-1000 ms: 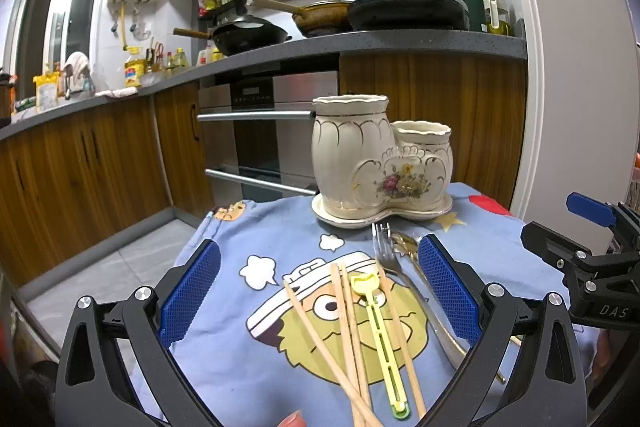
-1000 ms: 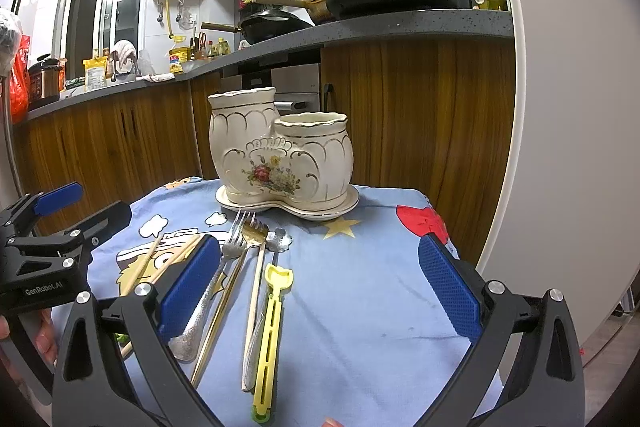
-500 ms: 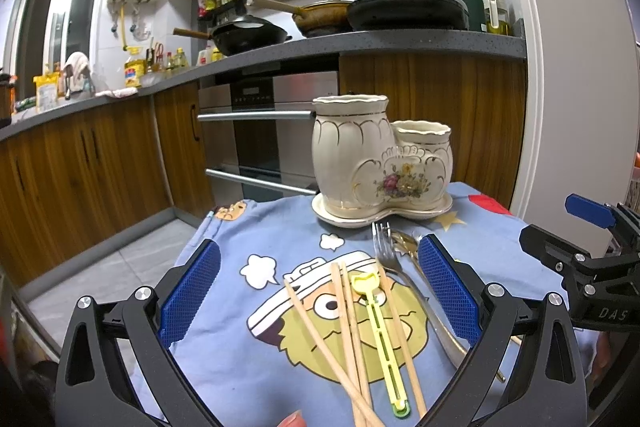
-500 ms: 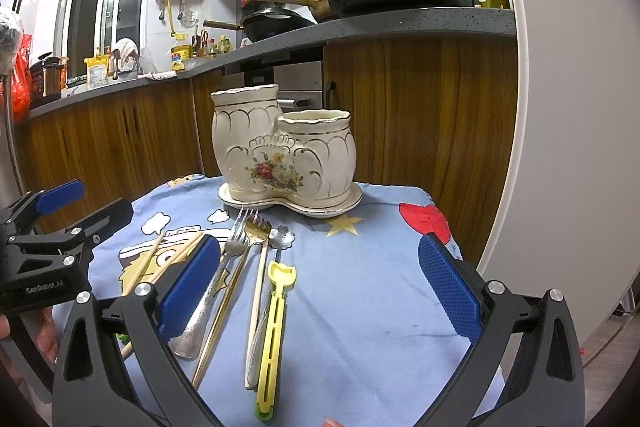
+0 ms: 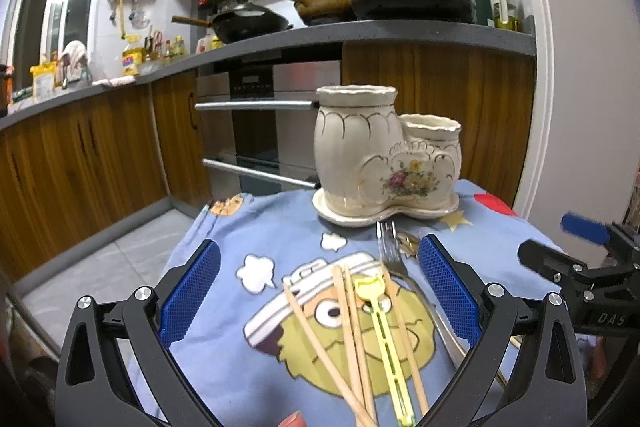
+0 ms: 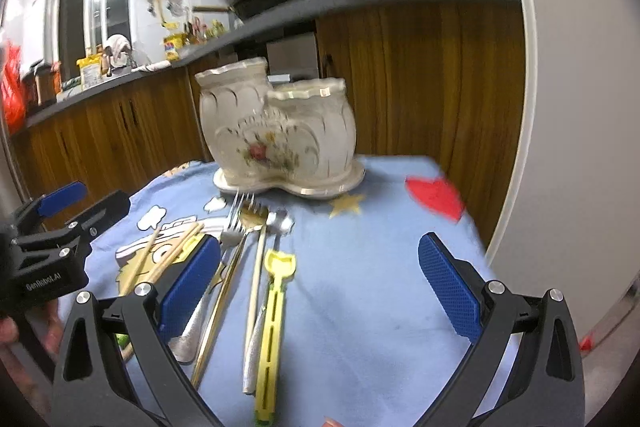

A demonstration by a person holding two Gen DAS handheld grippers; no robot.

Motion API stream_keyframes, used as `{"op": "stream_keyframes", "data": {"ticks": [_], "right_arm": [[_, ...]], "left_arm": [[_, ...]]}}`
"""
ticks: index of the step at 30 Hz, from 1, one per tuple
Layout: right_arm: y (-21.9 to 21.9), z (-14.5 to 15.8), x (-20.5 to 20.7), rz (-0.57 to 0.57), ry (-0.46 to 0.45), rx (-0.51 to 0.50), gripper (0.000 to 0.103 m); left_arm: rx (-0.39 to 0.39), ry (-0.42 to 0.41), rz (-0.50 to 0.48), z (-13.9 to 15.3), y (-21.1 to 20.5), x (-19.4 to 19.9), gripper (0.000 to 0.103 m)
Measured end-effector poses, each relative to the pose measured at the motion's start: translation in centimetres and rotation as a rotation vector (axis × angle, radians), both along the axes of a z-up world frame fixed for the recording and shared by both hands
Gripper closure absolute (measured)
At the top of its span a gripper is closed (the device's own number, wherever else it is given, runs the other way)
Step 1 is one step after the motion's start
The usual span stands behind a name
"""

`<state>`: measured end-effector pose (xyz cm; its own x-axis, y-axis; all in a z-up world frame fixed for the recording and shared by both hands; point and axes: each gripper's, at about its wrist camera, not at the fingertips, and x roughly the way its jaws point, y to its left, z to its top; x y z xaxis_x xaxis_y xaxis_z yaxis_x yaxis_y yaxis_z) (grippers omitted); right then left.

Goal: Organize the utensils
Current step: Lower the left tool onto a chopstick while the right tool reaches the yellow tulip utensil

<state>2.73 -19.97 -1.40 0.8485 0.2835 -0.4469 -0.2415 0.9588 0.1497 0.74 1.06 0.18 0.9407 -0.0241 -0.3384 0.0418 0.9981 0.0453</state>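
Left tongs (image 5: 318, 293): wide apart, holding nothing, hovering low over the desk (image 5: 248, 227), pointed at the ceramic holder (image 5: 384, 155). Wooden chopsticks (image 5: 348, 331) and the yellow-green plastic utensil (image 5: 384, 331) lie between its two blue pads (image 5: 188, 291), running roughly along the tongs' axis. Silver fork (image 5: 390, 251) sits just inside the right-side pad, tines toward the holder.

Right tongs (image 6: 318, 293): also wide, gripping nothing, tilted, view motion-blurred. Just inside its left-side pad (image 6: 188, 287): silver fork (image 6: 232, 227), gold fork (image 6: 250, 217), a spoon (image 6: 280, 223), then the yellow-green utensil (image 6: 276, 307), all flat on the desk (image 6: 380, 267), handles toward the tongs. Chopsticks (image 6: 168, 251) lie outside the left pad. Right half of the gap shows only blue cloth (image 6: 360, 307).

Ceramic holder (image 6: 276, 131): cream, gold trim, floral print, two joined cups (one taller, one shorter) on a matching saucer, upright, straight ahead of both tongs, just beyond the fork tines. Can't see inside the cups.

Left tongs visible at the left edge of the right view (image 6: 60, 223); right tongs at the right edge of the left view (image 5: 576, 247).
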Motion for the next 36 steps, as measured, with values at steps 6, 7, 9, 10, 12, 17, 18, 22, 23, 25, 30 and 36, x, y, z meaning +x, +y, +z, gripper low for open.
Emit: {"op": "stream_keyframes", "data": {"ticks": [6,7,9,10,12,17,18,22,23,25,30,36], "right_arm": [[-0.3,-0.5,0.2,-0.001,0.05,0.045,0.005],[-0.3,-0.5,-0.1,0.0,0.05,0.048,0.005],[-0.2,-0.4,-1.1,0.003,0.051,0.04,0.005],[-0.1,-0.4,-1.7,0.0,0.04,0.025,0.005],[0.1,-0.3,-2.6,-0.01,0.012,-0.03,0.005],[0.0,0.1,-2.9,0.012,-0.009,-0.072,0.005],[0.0,0.3,-3.0,0.016,-0.017,-0.07,0.005],[-0.1,0.8,-2.4,0.015,-0.03,-0.057,0.005],[-0.2,0.9,-2.1,0.018,-0.021,-0.05,0.005],[-0.3,1.0,-1.5,0.02,0.004,-0.04,0.005],[0.0,0.8,-0.8,0.004,0.026,-0.058,0.005],[0.1,0.6,-0.4,0.033,0.049,-0.074,0.011]], "left_arm": [[0.03,0.018,0.042,-0.1,0.5,0.3,0.005],[0.034,0.02,0.04,-0.2,0.4,0.0,0.005],[0.051,0.031,0.035,-0.2,0.3,-0.7,0.005],[0.062,0.042,0.039,-0.2,0.1,-0.8,0.005],[0.067,0.064,0.022,-0.3,-0.2,-1.2,0.005],[0.081,0.078,-0.009,0.3,-0.5,-1.5,0.005],[0.083,0.089,-0.011,0.4,-0.5,-1.4,0.005],[0.074,0.143,0.011,0.3,0.3,-1.1,0.005],[0.081,0.143,0.014,0.2,0.5,-1.1,0.005],[0.093,0.15,0.028,0.0,0.8,-1.1,0.005],[0.063,0.252,0.029,-1.2,1.9,0.1,0.035],[0.057,0.358,-0.013,-2.2,1.1,1.2,0.068]]}}
